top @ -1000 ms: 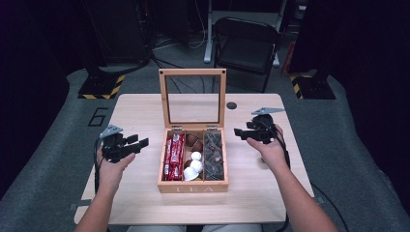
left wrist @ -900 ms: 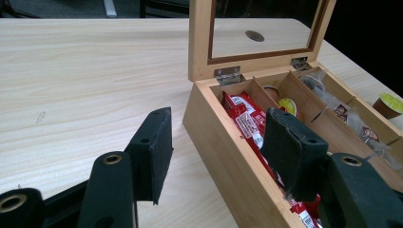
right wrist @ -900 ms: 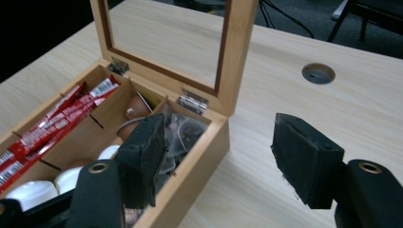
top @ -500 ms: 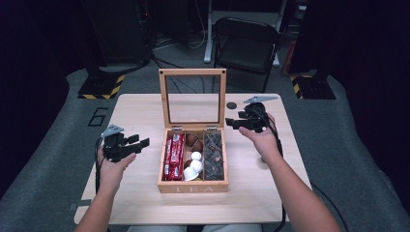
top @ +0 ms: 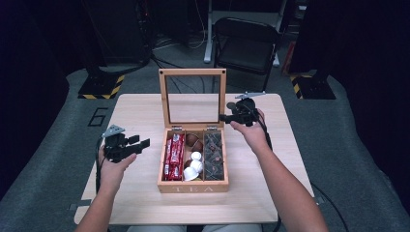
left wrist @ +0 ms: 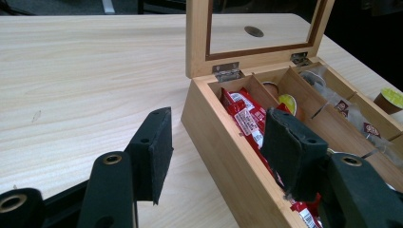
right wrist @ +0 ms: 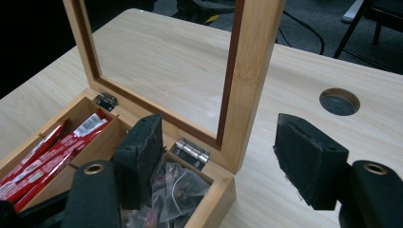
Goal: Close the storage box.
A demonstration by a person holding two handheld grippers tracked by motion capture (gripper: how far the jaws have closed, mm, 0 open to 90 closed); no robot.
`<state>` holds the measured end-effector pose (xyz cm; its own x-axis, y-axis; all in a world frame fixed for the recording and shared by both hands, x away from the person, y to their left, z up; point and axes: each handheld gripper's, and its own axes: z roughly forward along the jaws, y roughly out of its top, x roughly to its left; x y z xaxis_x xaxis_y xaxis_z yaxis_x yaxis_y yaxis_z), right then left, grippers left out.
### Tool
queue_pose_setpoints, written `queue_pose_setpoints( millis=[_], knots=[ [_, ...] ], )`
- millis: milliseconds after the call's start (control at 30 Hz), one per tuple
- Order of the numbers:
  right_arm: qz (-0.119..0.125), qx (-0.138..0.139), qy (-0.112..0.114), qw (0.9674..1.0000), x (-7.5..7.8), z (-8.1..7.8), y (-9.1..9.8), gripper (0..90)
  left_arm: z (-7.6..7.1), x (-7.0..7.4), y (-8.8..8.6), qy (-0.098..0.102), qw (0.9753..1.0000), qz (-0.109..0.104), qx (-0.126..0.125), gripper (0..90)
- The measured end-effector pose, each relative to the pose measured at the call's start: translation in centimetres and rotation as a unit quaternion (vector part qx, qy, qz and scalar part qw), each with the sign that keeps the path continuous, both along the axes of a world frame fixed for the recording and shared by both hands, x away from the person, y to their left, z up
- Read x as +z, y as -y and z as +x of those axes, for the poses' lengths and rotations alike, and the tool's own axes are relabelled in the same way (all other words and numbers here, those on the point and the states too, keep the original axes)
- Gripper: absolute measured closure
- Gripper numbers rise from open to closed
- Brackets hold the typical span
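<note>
A wooden tea box (top: 167,181) stands mid-table with its glass-paned lid (top: 192,73) upright. Red packets (top: 174,154) fill its left compartment, white and brown capsules (top: 195,160) the middle, dark tea bags (top: 213,154) the right. My right gripper (top: 225,117) is open at the lid's right edge; in the right gripper view (right wrist: 223,159) the lid's right stile (right wrist: 247,80) stands between its jaws, and the pads (right wrist: 142,154) are apart from it. My left gripper (top: 139,142) hovers open left of the box; in the left gripper view (left wrist: 221,152) its jaws straddle the box's left wall (left wrist: 223,142) without pressing.
The table (top: 135,111) has a round cable hole (right wrist: 339,101) behind the lid on the right. A black folding chair (top: 246,43) stands beyond the far edge. Bare tabletop lies on both sides of the box.
My right gripper has moved away from the person and left, from beside the box's right side up to the lid's right edge. The left gripper has stayed put.
</note>
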<state>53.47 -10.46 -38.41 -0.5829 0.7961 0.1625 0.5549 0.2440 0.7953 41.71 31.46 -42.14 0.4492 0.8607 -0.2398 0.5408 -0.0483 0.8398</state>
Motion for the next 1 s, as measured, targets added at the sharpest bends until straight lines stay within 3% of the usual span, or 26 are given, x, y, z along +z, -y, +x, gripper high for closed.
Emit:
queue_pose_setpoints(
  millis=[433, 1000],
  knots=[
    [-0.015, -0.012, -0.007, 0.9998, -1.4, 2.3, -1.2, 33.3, 0.0, 0.0, -0.2, -0.001, 1.0, -0.003, 0.0, 43.7],
    [0.007, -0.028, -0.022, 0.9993, -2.5, 3.8, -1.8, 33.9, -0.1, 0.0, -0.3, -0.001, 1.0, -0.006, -0.002, 43.7]
  ],
)
